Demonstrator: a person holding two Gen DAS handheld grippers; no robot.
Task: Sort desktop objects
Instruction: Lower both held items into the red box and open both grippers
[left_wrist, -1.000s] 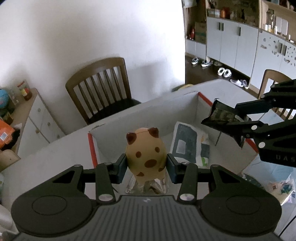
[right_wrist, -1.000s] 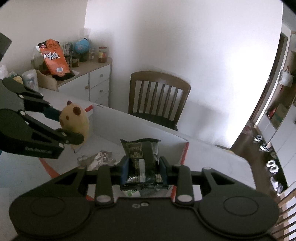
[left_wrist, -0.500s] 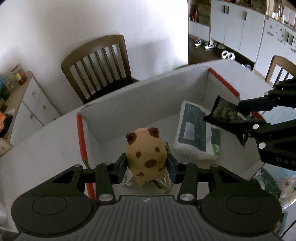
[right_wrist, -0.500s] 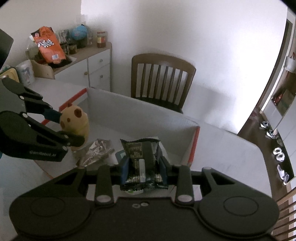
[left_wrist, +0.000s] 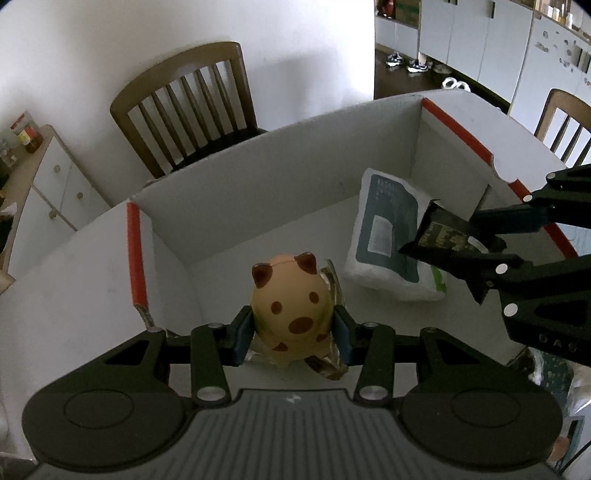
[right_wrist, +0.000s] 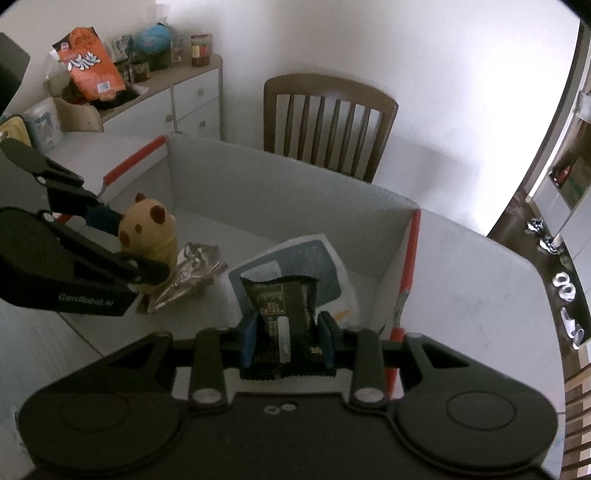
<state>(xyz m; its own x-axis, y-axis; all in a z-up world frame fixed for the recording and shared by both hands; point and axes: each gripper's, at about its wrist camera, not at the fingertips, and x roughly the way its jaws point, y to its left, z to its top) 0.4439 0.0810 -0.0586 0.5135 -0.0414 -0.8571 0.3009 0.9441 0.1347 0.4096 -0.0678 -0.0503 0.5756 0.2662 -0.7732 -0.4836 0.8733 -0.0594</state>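
Note:
My left gripper (left_wrist: 291, 334) is shut on a tan spotted animal toy (left_wrist: 290, 306) and holds it over the near left part of an open white cardboard box (left_wrist: 258, 192) with red edge strips. The toy also shows in the right wrist view (right_wrist: 149, 236). My right gripper (right_wrist: 287, 338) is shut on a black snack packet (right_wrist: 282, 314) above the box's right side; the packet also shows in the left wrist view (left_wrist: 443, 236). Inside the box lie a white and teal pouch (left_wrist: 388, 236) and a crinkled silver wrapper (right_wrist: 192, 273).
The box (right_wrist: 295, 188) stands on a white table (right_wrist: 480, 295). A wooden chair (left_wrist: 188, 107) stands behind it by the wall. A white sideboard (right_wrist: 177, 103) carries an orange snack bag (right_wrist: 90, 64). Another packet (left_wrist: 546, 373) lies on the table at right.
Both grippers have moved forward and down over the box with their objects still held. The box interior now fills more of both views.

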